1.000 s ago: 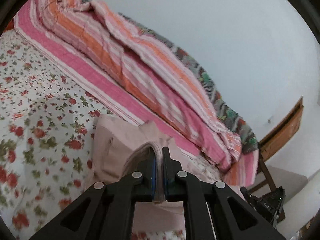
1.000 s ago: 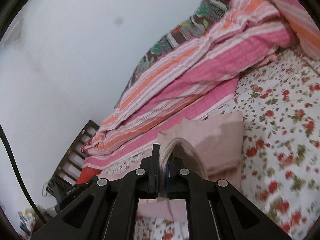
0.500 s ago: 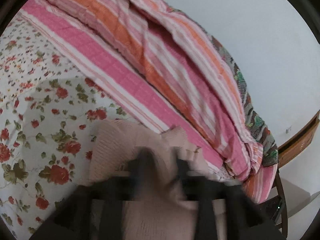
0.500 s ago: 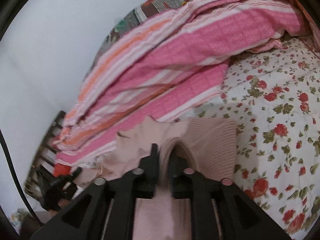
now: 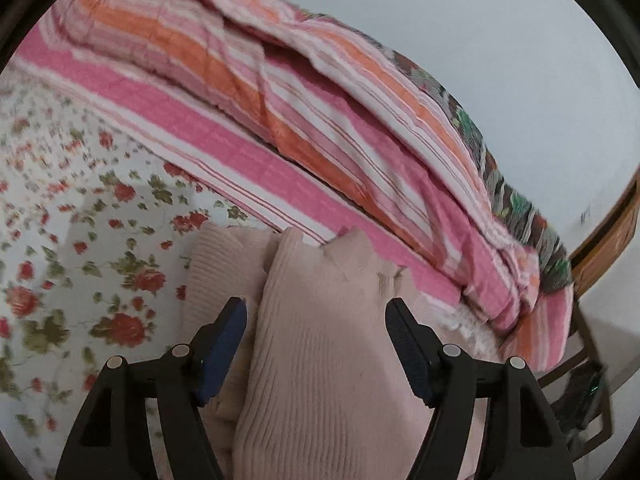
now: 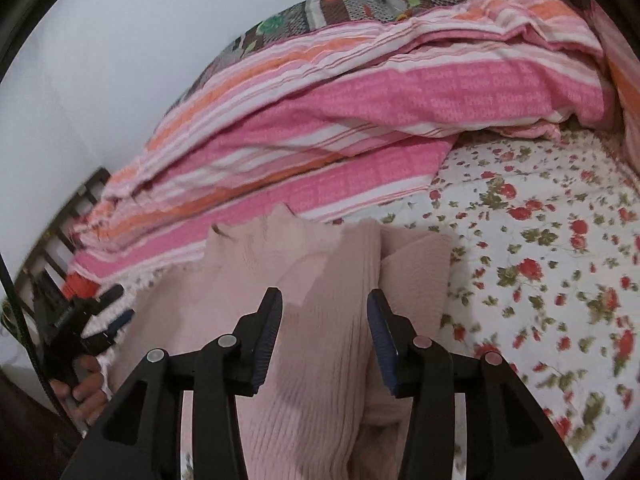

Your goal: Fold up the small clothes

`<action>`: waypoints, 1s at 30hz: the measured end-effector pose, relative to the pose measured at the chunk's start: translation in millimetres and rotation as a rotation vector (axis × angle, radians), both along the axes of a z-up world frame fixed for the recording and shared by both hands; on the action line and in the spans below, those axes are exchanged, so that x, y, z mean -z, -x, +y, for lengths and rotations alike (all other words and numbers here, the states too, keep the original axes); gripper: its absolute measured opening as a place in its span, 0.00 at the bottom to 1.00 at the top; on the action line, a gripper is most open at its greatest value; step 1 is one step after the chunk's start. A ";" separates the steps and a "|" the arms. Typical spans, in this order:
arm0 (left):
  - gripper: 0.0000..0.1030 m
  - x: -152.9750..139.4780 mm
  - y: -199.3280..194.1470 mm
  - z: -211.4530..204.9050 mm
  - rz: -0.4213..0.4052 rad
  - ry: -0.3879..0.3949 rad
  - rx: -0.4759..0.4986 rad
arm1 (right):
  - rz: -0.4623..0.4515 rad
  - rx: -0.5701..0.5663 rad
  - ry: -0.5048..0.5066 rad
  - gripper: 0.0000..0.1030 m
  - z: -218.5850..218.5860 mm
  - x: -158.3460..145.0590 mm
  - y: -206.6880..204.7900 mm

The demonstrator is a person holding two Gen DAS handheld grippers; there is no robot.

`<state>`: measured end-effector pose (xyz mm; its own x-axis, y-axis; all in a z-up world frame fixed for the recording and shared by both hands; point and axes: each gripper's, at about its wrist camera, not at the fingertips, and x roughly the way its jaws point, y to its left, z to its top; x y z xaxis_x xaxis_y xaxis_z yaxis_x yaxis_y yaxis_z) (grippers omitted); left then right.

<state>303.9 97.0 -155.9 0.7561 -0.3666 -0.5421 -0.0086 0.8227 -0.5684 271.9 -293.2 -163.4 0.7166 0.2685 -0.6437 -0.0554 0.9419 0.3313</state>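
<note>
A pale pink ribbed knit garment [image 5: 320, 320] lies folded over on the floral bedsheet [image 5: 80, 260]. It also shows in the right wrist view [image 6: 320, 320]. My left gripper [image 5: 316, 312] is open just above the garment, one finger on each side of the folded part, holding nothing. My right gripper [image 6: 324, 304] is open over the garment's other end, also empty. The left gripper [image 6: 92, 320] and the hand holding it show at the left edge of the right wrist view.
A pink, orange and white striped quilt [image 5: 300, 120] is bunched along the far side of the bed against the white wall [image 5: 480, 40]. A wooden bed frame [image 5: 612, 232] stands at the end. Floral sheet [image 6: 540, 260] lies to the right of the garment.
Both grippers were shut on the garment's edge a second ago. They moved forward and down, laid the fabric over, and opened. The garment now lies folded on the sheet.
</note>
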 end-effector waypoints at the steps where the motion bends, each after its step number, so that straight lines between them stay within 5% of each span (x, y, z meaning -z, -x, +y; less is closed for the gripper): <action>1: 0.68 -2.8 4.3 -1.1 -0.005 -0.033 0.000 | 0.004 0.000 -0.002 0.43 0.0 -1.0 7.9; 5: 0.69 -3.0 28.9 -5.4 0.053 -0.155 0.019 | 0.042 -0.005 -0.015 0.48 0.1 -0.3 40.5; 13: 0.69 21.8 113.1 23.4 0.076 -0.020 0.010 | 0.093 -0.021 0.015 0.49 -2.2 22.2 107.2; 16: 0.67 37.4 117.1 21.0 0.106 0.064 0.070 | 0.121 -0.041 -0.038 0.50 -3.8 34.0 111.8; 23: 0.67 44.7 105.0 6.8 0.046 0.073 0.052 | 0.135 0.000 -0.197 0.56 -0.9 44.2 95.2; 30: 0.33 50.9 81.6 7.6 0.051 0.151 -0.038 | 0.129 0.103 -0.275 0.55 0.6 53.7 63.0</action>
